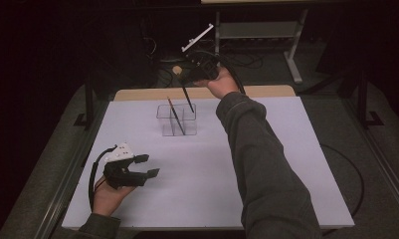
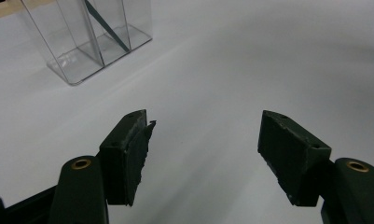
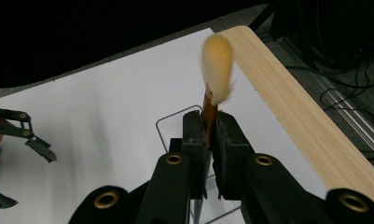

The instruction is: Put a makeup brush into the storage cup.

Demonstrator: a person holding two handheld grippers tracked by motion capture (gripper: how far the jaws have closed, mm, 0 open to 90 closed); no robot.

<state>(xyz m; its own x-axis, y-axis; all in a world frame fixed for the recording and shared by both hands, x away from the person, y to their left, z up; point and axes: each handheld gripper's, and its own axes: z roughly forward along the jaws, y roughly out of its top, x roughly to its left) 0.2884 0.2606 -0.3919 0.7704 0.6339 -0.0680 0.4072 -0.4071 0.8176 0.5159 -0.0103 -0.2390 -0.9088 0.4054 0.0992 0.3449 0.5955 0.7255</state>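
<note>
Two brushes and one clear holder make up the job on the white bench (image 1: 266, 164). Seen from the high view, the clear organiser (image 1: 176, 120) stands at about 11 o'clock from the bench's middle, divided into compartments, with one red-handled brush (image 1: 175, 114) already leaning inside it.

The right gripper (image 1: 199, 69) hangs above and just beyond the organiser, toward 12 o'clock, its jaws pressed together on the handle of a second brush (image 3: 216, 70). In the right gripper view the pale bristles stand up past the jaws, while the dark handle slants down toward the organiser's rim in the high view; which compartment its tip is over I cannot tell.

The left gripper (image 2: 205, 154) rests near the bench's 8 o'clock corner, jaws spread with nothing between them, well apart from the organiser.

The risk I judge greatest: the slanted handle catching a thin divider or the rim and tipping the light organiser, since nothing steadies it. A release at that angle could also knock against the leaning brush.
</note>
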